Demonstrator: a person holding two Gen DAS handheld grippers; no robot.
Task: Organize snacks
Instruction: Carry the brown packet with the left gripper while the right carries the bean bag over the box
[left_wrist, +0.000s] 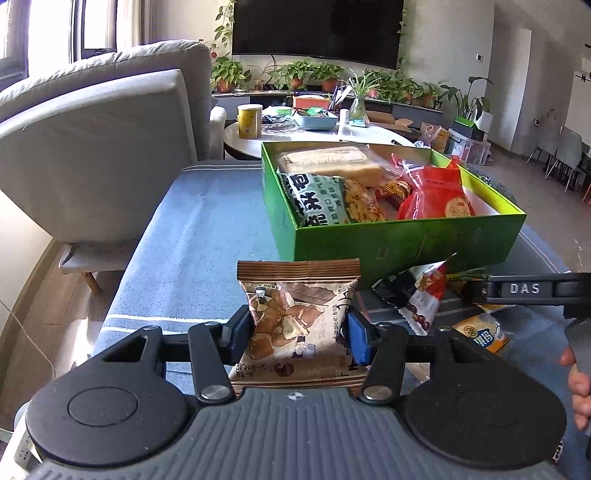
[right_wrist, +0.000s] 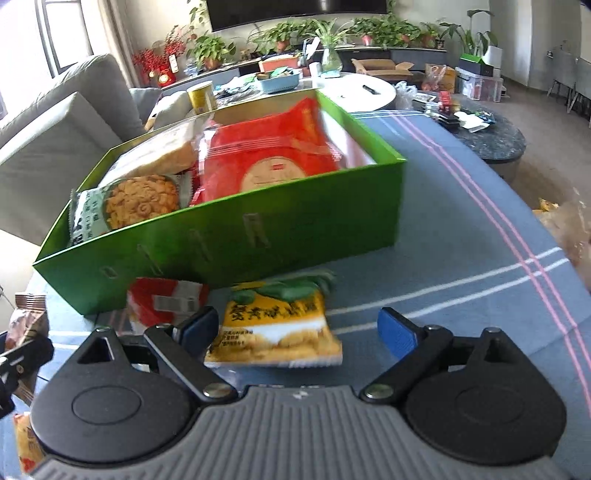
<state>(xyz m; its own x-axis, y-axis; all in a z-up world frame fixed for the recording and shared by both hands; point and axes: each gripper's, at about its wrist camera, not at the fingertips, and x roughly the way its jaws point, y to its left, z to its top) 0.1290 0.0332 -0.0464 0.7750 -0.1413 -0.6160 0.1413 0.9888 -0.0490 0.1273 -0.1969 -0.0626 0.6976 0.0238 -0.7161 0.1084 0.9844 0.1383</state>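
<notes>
1. Pinching a brown snack packet (left_wrist: 299, 325) between its blue pads, the left gripper (left_wrist: 297, 332) holds it in front of the green box (left_wrist: 406, 240).
2. Right gripper (right_wrist: 297, 332) jaws stand spread above a yellow snack packet (right_wrist: 273, 332), not pressing it.
3. That packet lies on the blue striped cloth (right_wrist: 461, 258), just beside the box.
4. Red bag (right_wrist: 266, 158) sits inside the box.

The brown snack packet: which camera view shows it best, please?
The left wrist view: the brown snack packet sits centred, clamped in the left hand-held gripper. The right wrist view shows only a sliver at its left edge.
</notes>
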